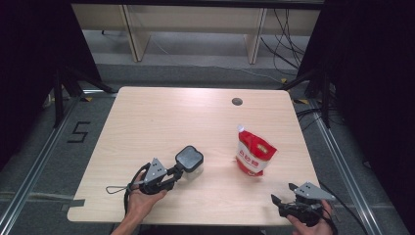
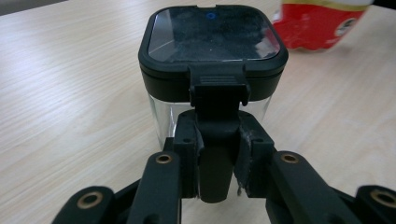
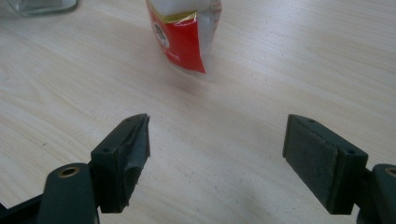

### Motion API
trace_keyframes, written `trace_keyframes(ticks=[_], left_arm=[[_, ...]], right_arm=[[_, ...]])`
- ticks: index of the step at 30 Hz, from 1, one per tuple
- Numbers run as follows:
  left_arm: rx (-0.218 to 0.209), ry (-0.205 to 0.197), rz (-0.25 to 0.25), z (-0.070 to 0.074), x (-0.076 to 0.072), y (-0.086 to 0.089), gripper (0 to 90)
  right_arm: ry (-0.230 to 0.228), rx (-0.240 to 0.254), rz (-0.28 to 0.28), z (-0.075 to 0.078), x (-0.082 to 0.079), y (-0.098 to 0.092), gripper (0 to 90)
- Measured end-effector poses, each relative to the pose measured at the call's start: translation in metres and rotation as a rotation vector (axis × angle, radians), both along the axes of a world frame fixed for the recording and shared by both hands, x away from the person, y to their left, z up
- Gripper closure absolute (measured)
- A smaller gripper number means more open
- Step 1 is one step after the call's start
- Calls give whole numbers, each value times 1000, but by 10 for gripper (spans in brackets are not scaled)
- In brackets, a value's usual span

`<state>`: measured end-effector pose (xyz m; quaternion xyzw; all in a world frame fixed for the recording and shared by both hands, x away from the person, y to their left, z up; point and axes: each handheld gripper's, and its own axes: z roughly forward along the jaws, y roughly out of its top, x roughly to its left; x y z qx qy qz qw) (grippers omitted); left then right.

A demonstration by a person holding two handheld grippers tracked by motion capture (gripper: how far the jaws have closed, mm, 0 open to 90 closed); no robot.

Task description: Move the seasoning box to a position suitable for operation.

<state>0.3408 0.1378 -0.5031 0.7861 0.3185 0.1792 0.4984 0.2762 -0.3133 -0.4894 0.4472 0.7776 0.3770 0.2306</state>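
clear container [image 1: 189, 161] sitting near table [image 1: 147, 117] centre, beside red pouch [image 1: 254, 156]; left gripper [image 2: 215, 140] clamping its black lid latch [image 2: 218, 95]. right gripper [image 3: 217, 154] waiting wide open, holding nothing. seemingly unlatching: next, probably needing a steady pull.

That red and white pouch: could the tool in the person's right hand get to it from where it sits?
Probably yes. The right tool has its jaws wide apart with nothing between them, and bare table lies between it and the pouch, which stands upright straight ahead in the right gripper view.
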Motion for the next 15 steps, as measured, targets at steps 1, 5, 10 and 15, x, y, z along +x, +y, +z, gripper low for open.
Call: trace_keyframes(ticks=[1,5,10,15], left_arm=[[0,0,0,0,0,0,720],[-7,-13,-63,-1,-4,0,720],[-15,-18,-101,-1,-8,-4,719],[-28,-18,-151,-2,-13,-9,719]], right_arm=[[9,10,6,0,0,1,241],[6,16,10,-1,1,0,240],[44,42,-13,-1,-2,4,240],[37,31,-7,-1,-1,3,240]])
